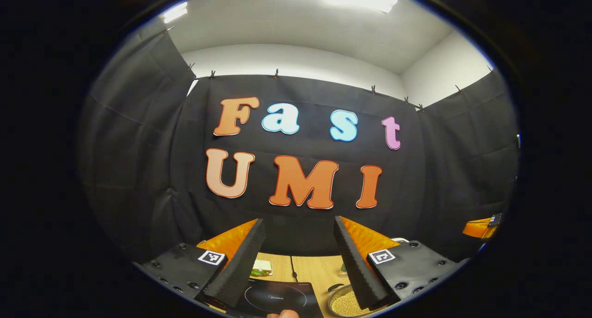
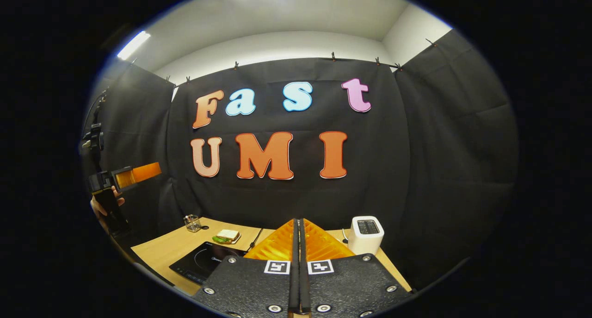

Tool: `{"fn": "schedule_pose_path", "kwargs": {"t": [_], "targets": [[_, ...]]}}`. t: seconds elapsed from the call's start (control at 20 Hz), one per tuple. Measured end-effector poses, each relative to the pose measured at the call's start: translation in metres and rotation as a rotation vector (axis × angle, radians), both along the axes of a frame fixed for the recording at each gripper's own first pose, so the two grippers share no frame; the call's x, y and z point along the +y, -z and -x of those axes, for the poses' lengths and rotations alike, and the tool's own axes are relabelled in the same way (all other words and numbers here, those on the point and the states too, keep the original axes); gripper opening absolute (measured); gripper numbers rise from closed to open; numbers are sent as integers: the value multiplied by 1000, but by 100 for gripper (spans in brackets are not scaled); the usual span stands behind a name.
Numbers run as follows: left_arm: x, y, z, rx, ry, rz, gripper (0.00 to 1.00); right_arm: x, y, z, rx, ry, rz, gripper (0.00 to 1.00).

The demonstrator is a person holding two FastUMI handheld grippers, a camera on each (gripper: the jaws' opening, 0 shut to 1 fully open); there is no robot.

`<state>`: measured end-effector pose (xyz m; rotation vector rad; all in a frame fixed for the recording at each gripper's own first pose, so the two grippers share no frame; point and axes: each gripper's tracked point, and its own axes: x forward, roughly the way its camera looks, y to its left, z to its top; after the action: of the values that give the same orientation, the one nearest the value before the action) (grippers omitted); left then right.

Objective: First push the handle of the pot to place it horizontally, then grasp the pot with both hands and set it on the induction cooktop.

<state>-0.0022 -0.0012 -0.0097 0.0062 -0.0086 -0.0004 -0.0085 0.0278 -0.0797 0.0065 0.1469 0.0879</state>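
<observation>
The left claw (image 1: 299, 258) is held wide above the table (image 1: 319, 268), holding nothing. Below it lies the induction cooktop (image 1: 277, 298), and just to its right the pot (image 1: 346, 302) with pale grains inside. The right claw (image 2: 298, 244) has its fingers pressed together, near a toaster (image 2: 365, 233).

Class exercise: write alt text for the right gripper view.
The right gripper, fingers closed together, hangs above a wooden table holding a black induction cooktop, a sandwich and a white toaster; the left gripper is raised at far left.
</observation>
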Motion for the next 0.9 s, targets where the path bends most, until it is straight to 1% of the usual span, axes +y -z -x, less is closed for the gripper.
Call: {"fn": "schedule_pose_path", "kwargs": {"t": [0.05, 0.1, 0.55, 0.85, 0.9], "targets": [[0, 0, 0, -1, -2, -3, 96, 0, 5, 0, 8, 3, -1, 0], [0, 0, 1, -2, -4, -5, 98, -1, 10, 0, 16, 6, -2, 0], [2, 2, 2, 12, -21, -10, 97, -4, 76, 17, 125, 19, -4, 0], [3, 2, 4, 18, -28, -13, 98, -10, 133, 28, 232, 32, -28, 0], [3, 2, 4, 16, -27, -15, 96, -12, 144, 31, 251, 34, -36, 0]]}}
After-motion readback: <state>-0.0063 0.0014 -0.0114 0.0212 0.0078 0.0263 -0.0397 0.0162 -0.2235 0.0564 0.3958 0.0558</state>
